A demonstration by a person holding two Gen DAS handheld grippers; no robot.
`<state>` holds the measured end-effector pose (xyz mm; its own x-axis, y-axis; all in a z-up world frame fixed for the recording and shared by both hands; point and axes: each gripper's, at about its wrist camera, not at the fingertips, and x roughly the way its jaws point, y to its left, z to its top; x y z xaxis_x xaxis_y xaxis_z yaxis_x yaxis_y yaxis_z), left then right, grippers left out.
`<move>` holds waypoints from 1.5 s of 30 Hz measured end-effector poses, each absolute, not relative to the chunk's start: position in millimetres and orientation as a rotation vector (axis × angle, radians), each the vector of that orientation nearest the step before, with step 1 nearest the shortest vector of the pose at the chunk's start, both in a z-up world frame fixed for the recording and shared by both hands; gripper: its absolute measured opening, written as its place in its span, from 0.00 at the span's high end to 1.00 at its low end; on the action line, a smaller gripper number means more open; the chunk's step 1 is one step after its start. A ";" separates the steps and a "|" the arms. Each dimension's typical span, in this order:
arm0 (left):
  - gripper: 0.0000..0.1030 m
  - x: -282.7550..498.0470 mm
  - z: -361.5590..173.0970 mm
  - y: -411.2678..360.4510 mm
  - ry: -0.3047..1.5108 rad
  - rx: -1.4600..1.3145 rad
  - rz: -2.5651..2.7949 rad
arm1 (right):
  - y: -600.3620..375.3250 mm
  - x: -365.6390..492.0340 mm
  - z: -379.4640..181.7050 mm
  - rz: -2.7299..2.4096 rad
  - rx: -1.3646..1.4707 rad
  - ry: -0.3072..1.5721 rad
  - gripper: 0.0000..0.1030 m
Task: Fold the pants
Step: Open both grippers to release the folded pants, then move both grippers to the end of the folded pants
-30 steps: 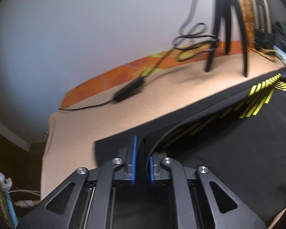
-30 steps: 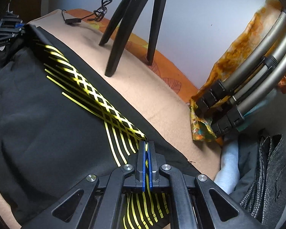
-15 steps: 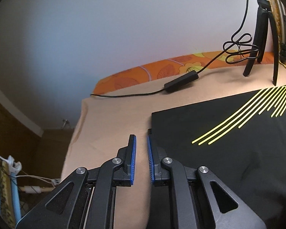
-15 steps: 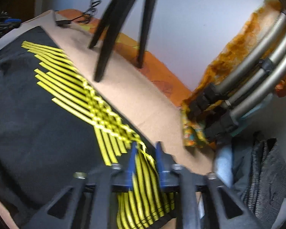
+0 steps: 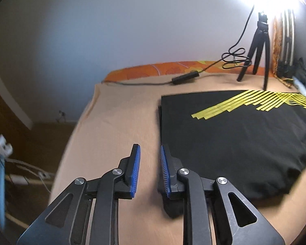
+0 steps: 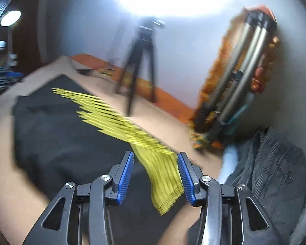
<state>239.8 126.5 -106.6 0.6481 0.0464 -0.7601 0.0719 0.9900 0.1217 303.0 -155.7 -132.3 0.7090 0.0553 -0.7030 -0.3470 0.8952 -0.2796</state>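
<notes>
A: Where are the pants (image 5: 230, 143) sitting in the left wrist view?

B: They are lying flat and folded on the peach-covered bed (image 5: 116, 118), filling the right half of the frame. Their yellow stripes (image 5: 246, 104) are fanning out toward the upper right.

A: And the left tool (image 5: 149, 170)?

B: It is hovering at the lower centre over bare sheet, just left of the pants' edge. Its jaws have just been opening a little; they are standing apart with nothing between them.

A: What is the right wrist view showing?

B: It is blurring with motion. The right tool (image 6: 156, 176) is sitting at the bottom centre, its jaws have just been spreading, and the blue pads (image 6: 126, 176) are standing clear of the cloth. The striped part of the pants (image 6: 161, 163) is showing in the gap between them, lying below rather than being pinched.

A: Anything else around?

B: A small black tripod (image 5: 256, 53) is standing on the bed in the upper right of the left view, with a black cable (image 5: 185, 77) trailing leftward along the orange patterned strip (image 5: 153, 71) by the wall. In the right view, a folded metal stand (image 6: 238, 81) wrapped in orange cloth is leaning at the upper right, and dark clothing (image 6: 275, 167) is piling at the lower right.
</notes>
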 end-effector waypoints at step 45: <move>0.82 200.0 -151.7 147.2 0.848 0.214 0.067 | 43.9 257.5 -204.4 0.589 -0.562 0.992 0.96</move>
